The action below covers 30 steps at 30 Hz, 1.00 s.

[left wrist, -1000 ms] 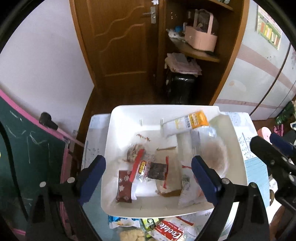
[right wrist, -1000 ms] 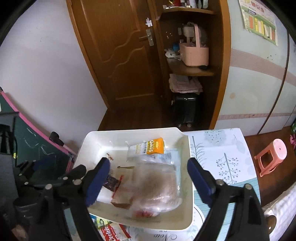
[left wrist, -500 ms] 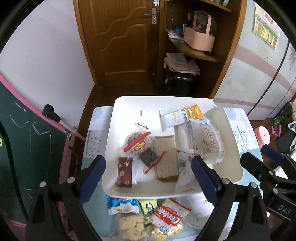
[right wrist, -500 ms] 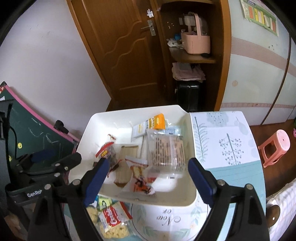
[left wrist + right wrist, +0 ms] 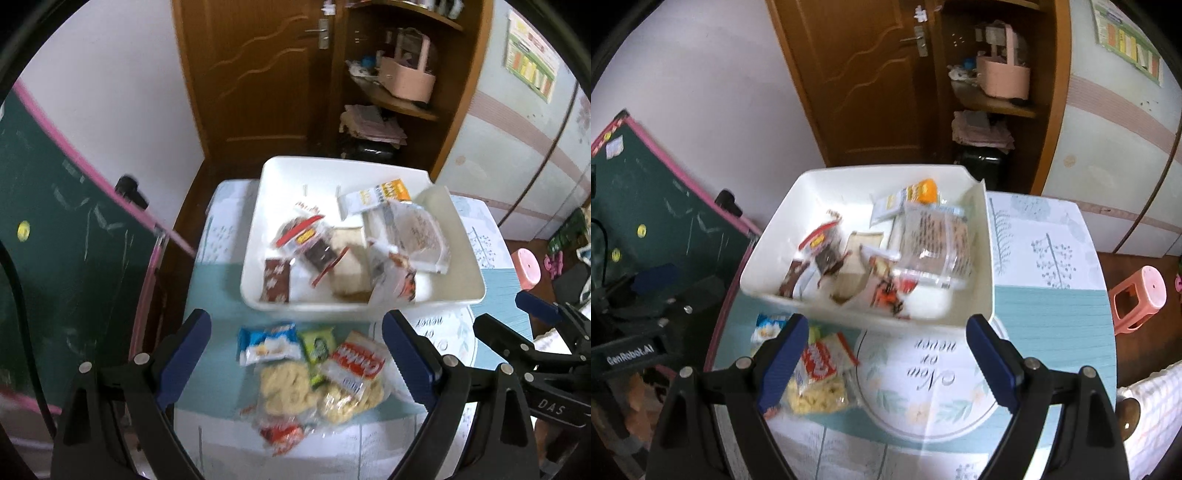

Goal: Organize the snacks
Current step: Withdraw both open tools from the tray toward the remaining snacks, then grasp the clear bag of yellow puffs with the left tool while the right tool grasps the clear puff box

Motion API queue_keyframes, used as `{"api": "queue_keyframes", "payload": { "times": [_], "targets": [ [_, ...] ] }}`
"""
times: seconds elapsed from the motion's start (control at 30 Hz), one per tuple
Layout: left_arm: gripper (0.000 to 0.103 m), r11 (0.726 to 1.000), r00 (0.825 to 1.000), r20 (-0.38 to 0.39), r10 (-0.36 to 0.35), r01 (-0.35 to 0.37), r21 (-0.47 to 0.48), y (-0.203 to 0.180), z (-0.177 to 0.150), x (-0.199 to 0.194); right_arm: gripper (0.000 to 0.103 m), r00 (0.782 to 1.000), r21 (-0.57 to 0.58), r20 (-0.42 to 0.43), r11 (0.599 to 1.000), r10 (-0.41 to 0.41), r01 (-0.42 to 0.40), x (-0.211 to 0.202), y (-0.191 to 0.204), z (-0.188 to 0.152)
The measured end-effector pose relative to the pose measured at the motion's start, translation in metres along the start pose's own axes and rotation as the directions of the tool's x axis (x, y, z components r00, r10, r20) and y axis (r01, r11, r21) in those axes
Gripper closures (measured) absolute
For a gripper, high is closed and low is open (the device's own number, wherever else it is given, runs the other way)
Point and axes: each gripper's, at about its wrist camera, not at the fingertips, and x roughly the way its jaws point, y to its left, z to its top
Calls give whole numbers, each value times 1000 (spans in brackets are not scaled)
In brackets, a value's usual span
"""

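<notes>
Table (image 5: 221, 391) with patterned teal-and-white cover, filling the lower half of both views. White bin (image 5: 255, 236) at frame centre on it, holding the sorted snacks. Loose pile just below the bin, lower centre of the left wrist view.

Left gripper (image 5: 295, 360): wide open, empty, framing the loose pile from above. Right gripper (image 5: 882, 360): wide open, empty, over bare cover at lower centre of its view, with the pile at its left finger.

Risks, by judgement:
- Overlapping wrappers in the pile; a close could pinch two packs at once or slide off a slick film.
- Red-and-white cookie bag (image 5: 352, 367) and clear bag of pale biscuits (image 5: 286, 387) brittle inside; hard squeeze likely to crush them.
- Both grippers near each other (right one visible at the right edge of the left view); collision possible if both go for the pile.
- Pile close to the bin's near wall; a low sweep could nudge the bin.

Count:
- Bin: one.
- Grippers: two.
- Packs in bin: about seven (overlap and blur prevent certainty), including an orange-and-white pack (image 5: 376, 194) and a brown bar (image 5: 275, 280).
- Packs outside: about five: blue-and-white pack (image 5: 267, 341), green pack (image 5: 317, 343), cookie bag, biscuit bag, red-printed wrapper (image 5: 282, 432) at the bottom.
</notes>
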Motion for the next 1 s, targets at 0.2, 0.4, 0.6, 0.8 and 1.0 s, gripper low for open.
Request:
{"api": "queue_keyframes", "payload": {
  "times": [0.2, 0.4, 0.6, 0.8, 1.0],
  "targets": [
    [10, 997, 999, -46, 15, -18, -69, 28, -33, 1, 15, 999, -23, -43, 1000, 21, -22, 3, 11, -20],
    [10, 992, 990, -139, 11, -28, -121, 47, -65, 24, 15, 992, -38, -112, 998, 51, -56, 20, 21, -38],
    [10, 994, 979, -202, 0, -23, -111, 50, -78, 51, 15, 976, -44, -188, 991, 113, -123, 48, 28, -66],
    [10, 997, 970, -244, -16, -3, -77, 45, -76, 73, 15, 958, -63, -247, 984, 145, -166, 80, 44, -91],
    [10, 996, 952, -297, -68, 49, -72, 42, -72, 95, 11, 966, -122, -234, 982, 112, -144, 101, 62, -101]
  ]
}}
